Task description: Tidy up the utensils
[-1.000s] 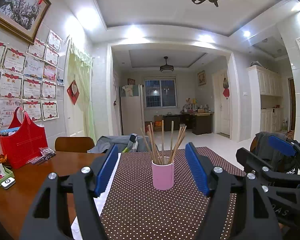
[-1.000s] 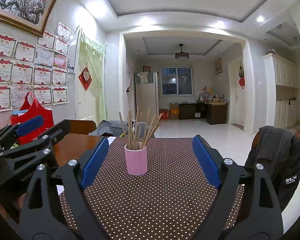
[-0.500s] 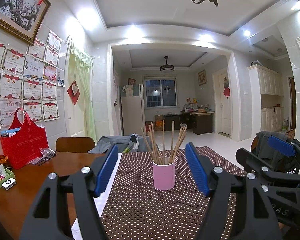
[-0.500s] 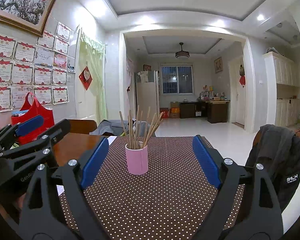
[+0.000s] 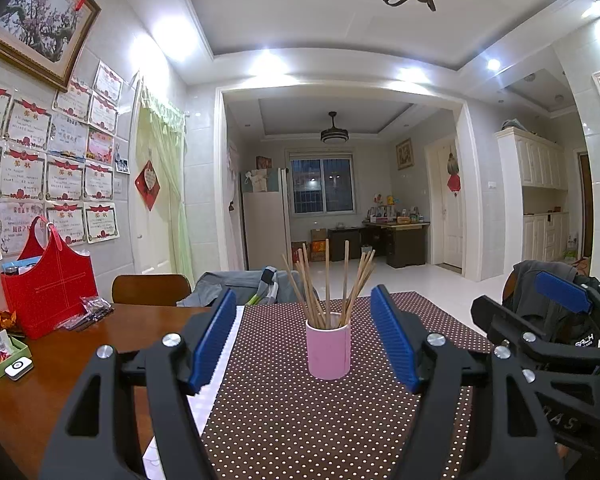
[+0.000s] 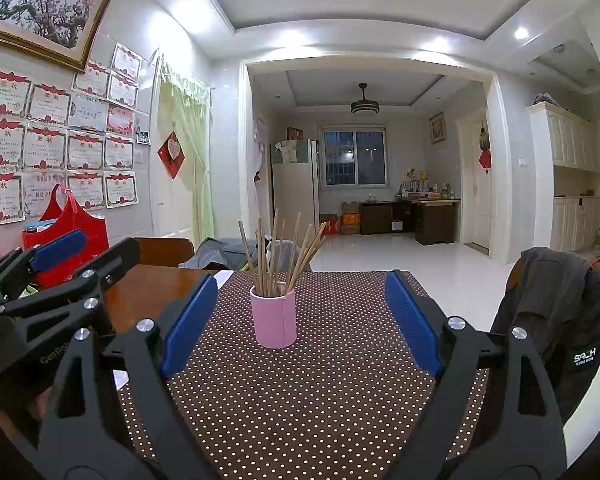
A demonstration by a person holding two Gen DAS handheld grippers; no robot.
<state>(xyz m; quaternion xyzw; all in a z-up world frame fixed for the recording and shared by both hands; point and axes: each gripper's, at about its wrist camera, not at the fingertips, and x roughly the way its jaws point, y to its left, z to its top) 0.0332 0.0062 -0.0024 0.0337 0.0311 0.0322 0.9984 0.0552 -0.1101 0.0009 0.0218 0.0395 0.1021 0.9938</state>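
Nearest us, our left gripper (image 5: 304,336) and right gripper (image 6: 296,318) point level over the table, each with its blue pads spread wide and nothing between them. Under both lies a brown dotted cloth (image 5: 300,420) over a wooden table (image 5: 60,360), whose bare top shows on the left. On the cloth, ahead of the grippers and clear of their pads, stands a pink cup (image 5: 328,350) with the chopsticks (image 5: 327,284) upright in it, fanning outward. On the bare wood near the wall we see a red bag (image 5: 50,292) and a green tray (image 5: 0,354). A chair (image 5: 152,289) stands at the far edge, and a dark jacket (image 6: 556,312) hangs on the right. Beyond, certificates (image 5: 40,176) cover the left wall, and an archway opens onto a tiled room with a fridge (image 5: 265,222), a window (image 5: 323,186) and a desk (image 5: 396,236).
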